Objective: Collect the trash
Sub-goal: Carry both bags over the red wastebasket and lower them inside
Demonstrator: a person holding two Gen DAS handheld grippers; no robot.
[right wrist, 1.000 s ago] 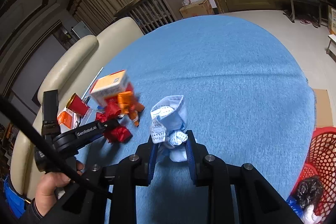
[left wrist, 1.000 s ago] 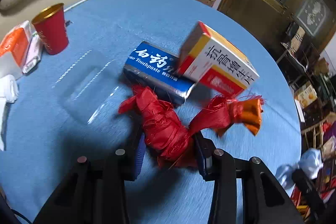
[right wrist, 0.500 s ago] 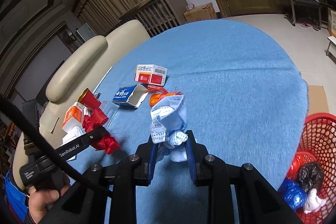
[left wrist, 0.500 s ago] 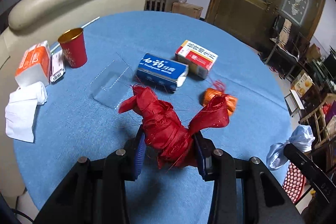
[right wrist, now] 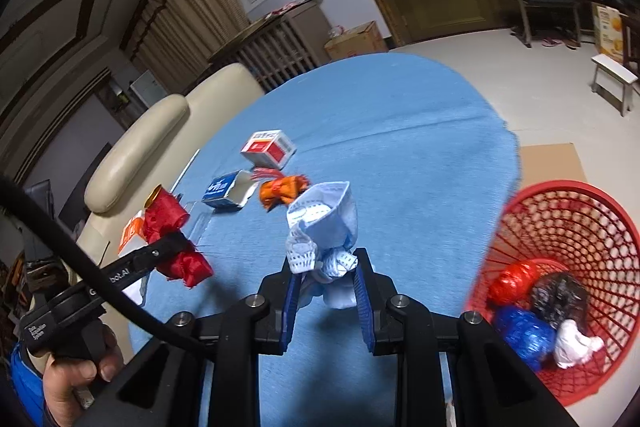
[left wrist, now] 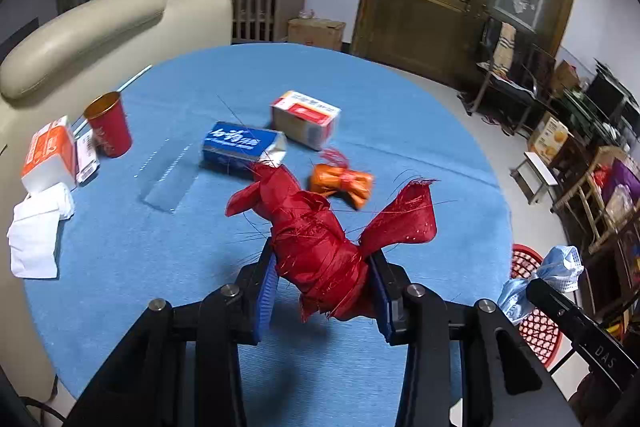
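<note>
Red wrapper (left wrist: 320, 247) in raised left gripper (left wrist: 324, 279)

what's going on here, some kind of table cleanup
A person is clearing trash off a round blue table with a gripper in each hand. The left gripper is clamped on a red crumpled wrapper; the right gripper holds a blue face mask. A red basket beside the table already holds several pieces.
</note>
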